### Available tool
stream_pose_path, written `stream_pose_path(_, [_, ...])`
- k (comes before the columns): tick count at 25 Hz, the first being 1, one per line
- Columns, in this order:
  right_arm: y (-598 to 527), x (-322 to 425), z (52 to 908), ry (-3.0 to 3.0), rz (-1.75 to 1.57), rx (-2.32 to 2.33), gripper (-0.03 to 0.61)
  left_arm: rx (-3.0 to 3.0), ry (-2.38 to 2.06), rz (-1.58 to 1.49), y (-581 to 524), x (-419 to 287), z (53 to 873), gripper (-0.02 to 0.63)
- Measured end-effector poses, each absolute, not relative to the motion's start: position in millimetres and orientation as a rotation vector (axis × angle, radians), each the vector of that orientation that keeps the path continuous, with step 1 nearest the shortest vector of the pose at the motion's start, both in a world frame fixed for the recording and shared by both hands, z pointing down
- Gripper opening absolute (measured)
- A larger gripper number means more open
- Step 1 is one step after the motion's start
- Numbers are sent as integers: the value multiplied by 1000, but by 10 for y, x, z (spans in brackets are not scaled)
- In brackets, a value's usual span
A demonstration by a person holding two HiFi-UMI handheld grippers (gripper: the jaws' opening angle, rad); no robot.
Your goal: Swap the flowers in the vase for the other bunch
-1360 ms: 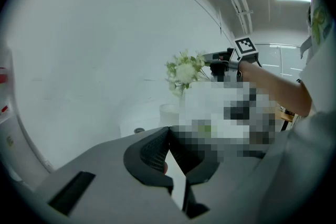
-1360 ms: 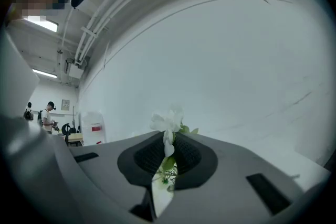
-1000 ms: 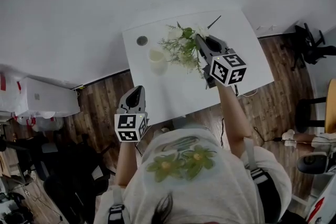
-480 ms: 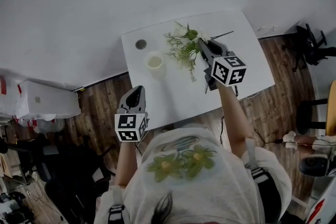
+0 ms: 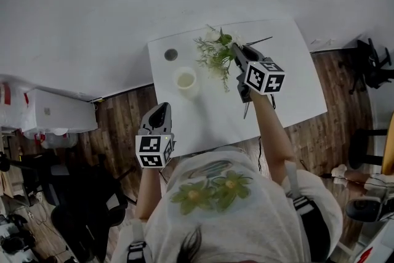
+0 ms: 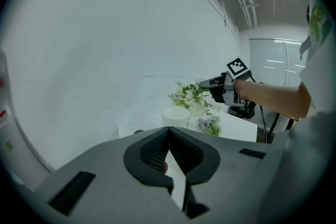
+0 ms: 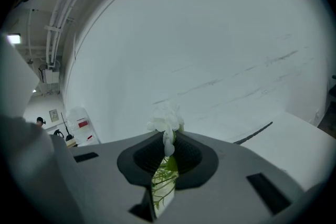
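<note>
While the right arm [image 5: 272,135] reaches forward over the table [image 5: 289,86], almost straight, the right gripper [image 5: 237,51] points away from the person and slightly down, with its marker cube facing up. Its jaws are pinched on the stems of a bunch [image 5: 215,53] of white flowers and green sprigs. In the right gripper view the stems run up through the narrow gap between the pads, and a white bloom stands just past the tips. In the head view the blooms spread ahead of the tips and to their left, in the air over the far part of the table. A thin stem end shows behind the jaws, under the gripper.

The vase [image 5: 186,79], a pale cup, stands upright on the table. It is left of the bunch and nearer the person, and does not touch it.

The left arm is bent at the person's side. It holds the left gripper [image 5: 161,109] at the table's near left edge, pointing forward and down. Its jaws are pressed together with nothing between them. In the left gripper view a purple bunch [image 6: 209,124] lies on the table just right of the vase.
</note>
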State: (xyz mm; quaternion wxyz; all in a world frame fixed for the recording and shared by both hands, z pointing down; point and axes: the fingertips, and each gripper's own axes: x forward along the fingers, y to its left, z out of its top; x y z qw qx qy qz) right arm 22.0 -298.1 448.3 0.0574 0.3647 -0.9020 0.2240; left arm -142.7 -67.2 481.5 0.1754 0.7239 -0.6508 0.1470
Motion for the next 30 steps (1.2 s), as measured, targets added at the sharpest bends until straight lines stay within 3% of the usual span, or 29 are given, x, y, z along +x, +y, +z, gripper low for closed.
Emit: stream_pose_path(30, [-3592, -787, 6290, -2527, 752, 597, 57, 1760, -1951, 428, -1030, -1510, 5267, 18])
